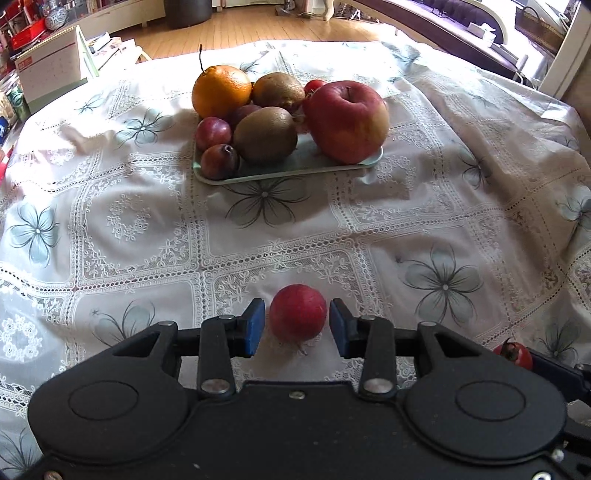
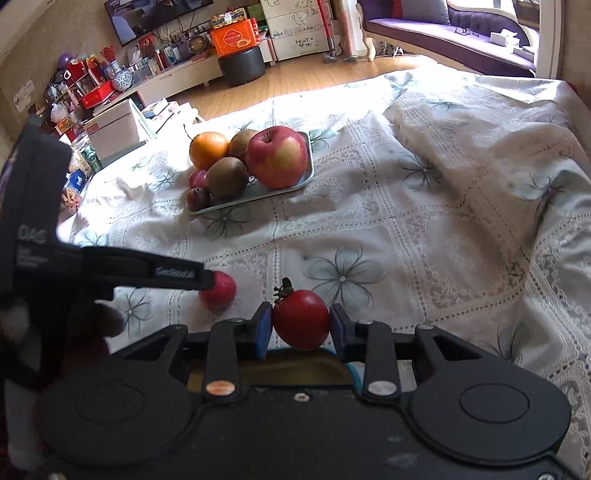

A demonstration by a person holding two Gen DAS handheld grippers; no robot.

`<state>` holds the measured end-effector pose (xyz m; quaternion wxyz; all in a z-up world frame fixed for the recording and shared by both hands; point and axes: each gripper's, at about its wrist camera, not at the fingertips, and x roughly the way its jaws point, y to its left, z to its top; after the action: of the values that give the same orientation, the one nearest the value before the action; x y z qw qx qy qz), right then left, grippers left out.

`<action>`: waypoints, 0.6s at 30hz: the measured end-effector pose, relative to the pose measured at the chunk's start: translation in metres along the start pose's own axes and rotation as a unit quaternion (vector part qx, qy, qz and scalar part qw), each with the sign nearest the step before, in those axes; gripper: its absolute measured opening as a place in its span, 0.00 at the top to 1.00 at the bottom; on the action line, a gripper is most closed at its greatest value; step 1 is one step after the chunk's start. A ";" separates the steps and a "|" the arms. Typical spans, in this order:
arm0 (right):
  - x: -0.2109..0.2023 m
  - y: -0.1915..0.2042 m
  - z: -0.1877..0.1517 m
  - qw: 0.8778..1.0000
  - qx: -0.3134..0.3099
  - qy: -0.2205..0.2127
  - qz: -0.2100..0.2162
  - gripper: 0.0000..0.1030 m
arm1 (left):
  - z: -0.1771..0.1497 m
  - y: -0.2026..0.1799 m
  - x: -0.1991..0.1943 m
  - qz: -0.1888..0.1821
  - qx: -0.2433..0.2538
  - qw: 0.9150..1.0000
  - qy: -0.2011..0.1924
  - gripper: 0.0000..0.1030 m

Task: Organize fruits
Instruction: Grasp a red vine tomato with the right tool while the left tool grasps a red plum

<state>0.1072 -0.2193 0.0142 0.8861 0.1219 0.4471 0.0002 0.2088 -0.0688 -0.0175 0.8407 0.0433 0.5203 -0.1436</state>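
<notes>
Fruits mostly sit together already: in the left wrist view an orange (image 1: 221, 91), two kiwis, small plums and a big apple (image 1: 347, 121) fill the green tray (image 1: 288, 172) far off on the lacy flower tablecloth (image 1: 147, 229), while one round red fruit (image 1: 297, 313) lies on the cloth between the left gripper (image 1: 297, 325) pads, which stand apart and do not touch it. In the right wrist view the right gripper (image 2: 300, 326) is clamped on a tomato (image 2: 301, 319), so two fruits are left to put away, I think, and behind are a wood floor, a purple sofa (image 2: 443, 33) and crowded shelves.
</notes>
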 end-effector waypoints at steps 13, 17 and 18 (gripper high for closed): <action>0.004 0.003 -0.015 1.000 0.001 0.018 0.010 0.66 | -0.005 -0.012 0.040 0.036 0.013 0.999 0.030 0.48; 0.005 0.003 -0.016 1.000 0.000 0.020 0.009 0.66 | -0.001 -0.009 0.039 0.027 0.002 0.999 0.030 0.52; 0.004 0.003 -0.015 1.000 0.000 0.021 0.009 0.66 | 0.000 -0.007 0.038 0.024 -0.003 0.999 0.031 0.52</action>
<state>0.0978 -0.2123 0.0028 0.8766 0.1260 0.4643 0.0108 0.2231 -0.0834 -0.0510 0.8275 0.0575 0.5453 -0.1205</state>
